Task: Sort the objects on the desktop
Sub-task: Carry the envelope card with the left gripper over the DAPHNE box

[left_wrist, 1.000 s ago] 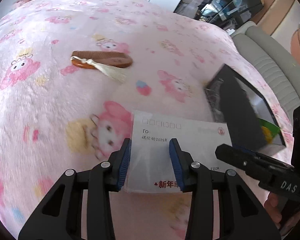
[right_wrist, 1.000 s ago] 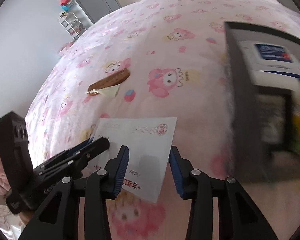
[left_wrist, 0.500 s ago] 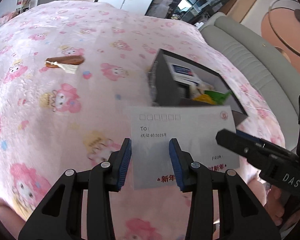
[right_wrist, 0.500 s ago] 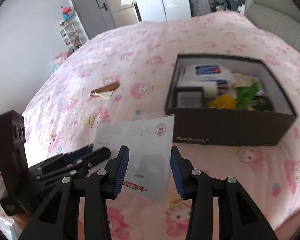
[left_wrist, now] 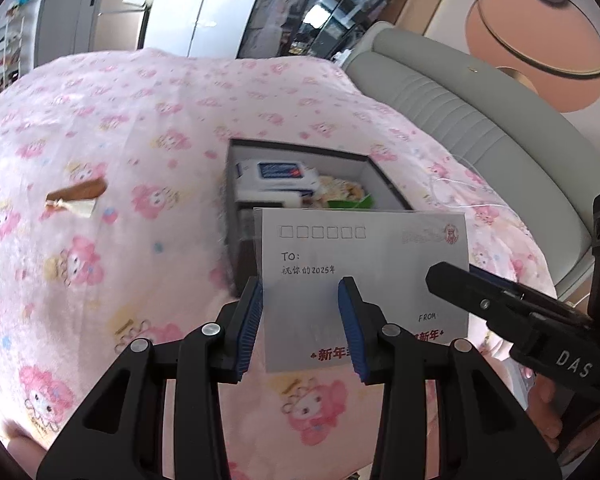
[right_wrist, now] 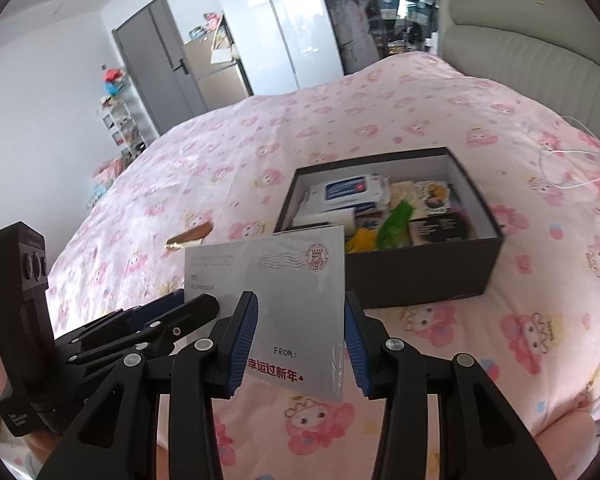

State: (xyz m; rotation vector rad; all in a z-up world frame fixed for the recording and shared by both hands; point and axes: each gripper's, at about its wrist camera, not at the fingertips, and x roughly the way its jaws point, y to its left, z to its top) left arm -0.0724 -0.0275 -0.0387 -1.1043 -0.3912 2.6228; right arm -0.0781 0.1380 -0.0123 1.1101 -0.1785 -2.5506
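A white envelope hangs in the air just in front of the dark box, its upper edge overlapping the box's near wall in both views. Both grippers hold it: the left gripper has its blue-padded fingers clamped across the envelope's lower left part, and the right gripper has its fingers clamped across the lower right part, by the "FROM" line. The box sits on a bed with a pink cartoon-print cover and is filled with a wipes pack and small packets. Left of the box, well apart, a brown comb with a pale tassel lies on the cover.
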